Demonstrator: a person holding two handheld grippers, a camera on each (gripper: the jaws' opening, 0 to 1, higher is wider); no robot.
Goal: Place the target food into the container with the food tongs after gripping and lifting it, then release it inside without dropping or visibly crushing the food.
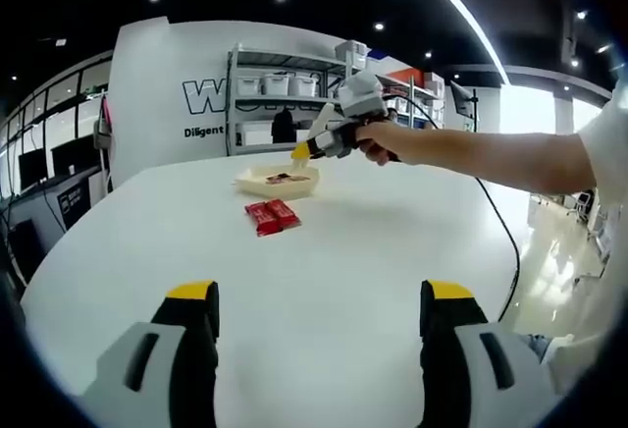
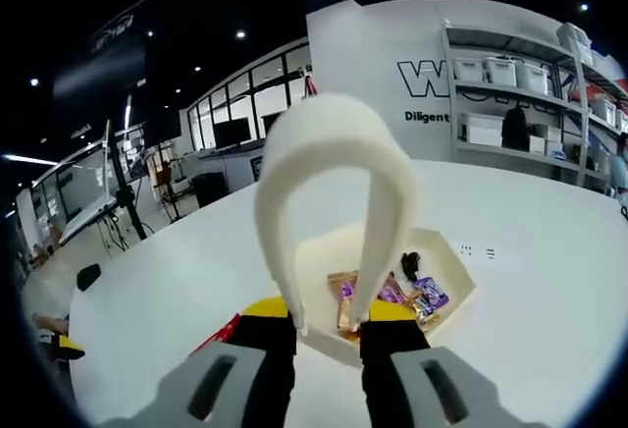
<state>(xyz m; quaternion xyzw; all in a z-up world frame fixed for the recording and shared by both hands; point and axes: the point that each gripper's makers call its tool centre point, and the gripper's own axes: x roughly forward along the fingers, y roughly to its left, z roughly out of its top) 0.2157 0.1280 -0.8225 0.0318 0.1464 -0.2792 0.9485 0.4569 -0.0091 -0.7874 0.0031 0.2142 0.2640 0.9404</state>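
Red snack packets point(image 1: 272, 216) lie on the white table point(image 1: 373, 281), just short of the cream tray point(image 1: 278, 182).

They look light, flat and foil-slick, likely to crinkle rather than break, so I would pinch one across its middle, gently. In the right gripper view the tray point(image 2: 453, 269) already holds a few wrapped sweets point(image 2: 392, 295). The right gripper point(image 2: 328, 322) pinches the cream tongs point(image 2: 329, 168), whose loop rises over the tray. The left gripper point(image 1: 320, 300) hangs spread wide, holding nothing, well back from the packets.
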